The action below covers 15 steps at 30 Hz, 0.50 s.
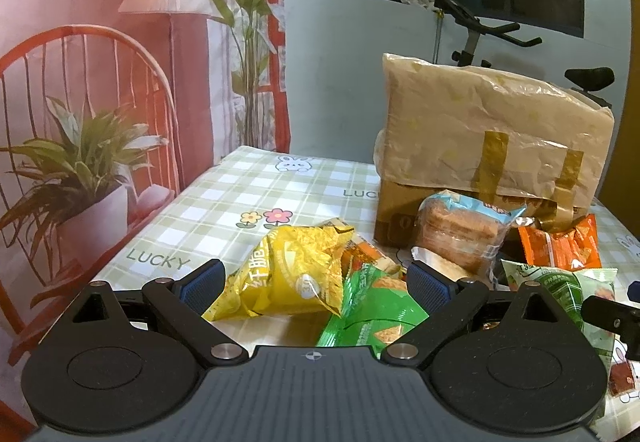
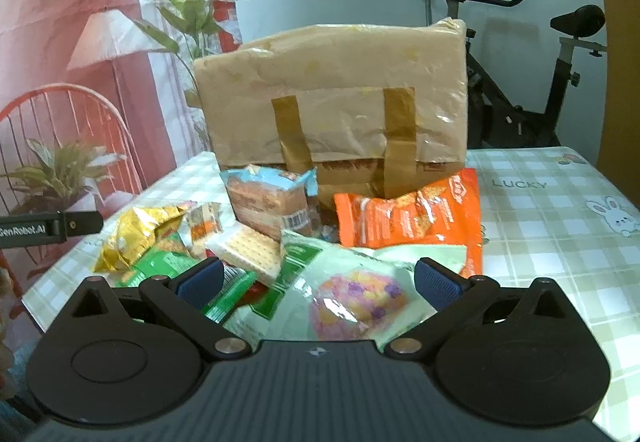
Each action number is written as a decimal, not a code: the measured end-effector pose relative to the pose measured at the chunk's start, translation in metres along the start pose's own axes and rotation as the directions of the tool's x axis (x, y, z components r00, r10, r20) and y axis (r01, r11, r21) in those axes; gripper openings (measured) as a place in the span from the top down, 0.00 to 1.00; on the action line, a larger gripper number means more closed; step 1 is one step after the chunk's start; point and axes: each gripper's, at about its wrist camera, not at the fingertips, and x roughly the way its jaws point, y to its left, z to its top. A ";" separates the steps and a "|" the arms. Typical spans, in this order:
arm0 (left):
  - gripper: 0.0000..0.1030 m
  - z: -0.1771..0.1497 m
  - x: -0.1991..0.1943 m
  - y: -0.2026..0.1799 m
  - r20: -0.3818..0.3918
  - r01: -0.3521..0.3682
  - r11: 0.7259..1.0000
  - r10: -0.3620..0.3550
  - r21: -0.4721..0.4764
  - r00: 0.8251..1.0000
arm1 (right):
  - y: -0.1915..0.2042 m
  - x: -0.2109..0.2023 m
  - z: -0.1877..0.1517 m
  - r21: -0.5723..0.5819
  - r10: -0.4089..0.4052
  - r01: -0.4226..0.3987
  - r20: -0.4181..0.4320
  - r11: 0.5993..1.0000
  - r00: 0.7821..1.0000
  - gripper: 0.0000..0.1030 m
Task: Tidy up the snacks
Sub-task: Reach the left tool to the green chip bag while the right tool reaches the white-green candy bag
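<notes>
On table (image 2: 540, 202), taped box (image 2: 332, 98), snack packets (image 2: 408, 218) outside

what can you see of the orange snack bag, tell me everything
The orange snack bag is a crinkled, glossy plastic packet printed with chip pictures and white lettering. It looks sealed and puffed, propped tilted against the base of the taped brown box. Its lower edge is overlapped by the pale green bag. It sits on the checked tablecloth, and neither claw touches it.

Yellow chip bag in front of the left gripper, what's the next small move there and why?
Probably ease the left gripper forward and close on the yellow chip bag: its jaws stand open with the bag between them, and it lies on top of the pile.
</notes>
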 end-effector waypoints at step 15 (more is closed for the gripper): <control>0.04 -0.015 0.025 -0.009 -0.065 0.099 0.995 -0.099 0.000 0.993 | -0.013 0.026 -0.011 0.087 0.014 -0.003 -0.124 0.996 0.992 0.00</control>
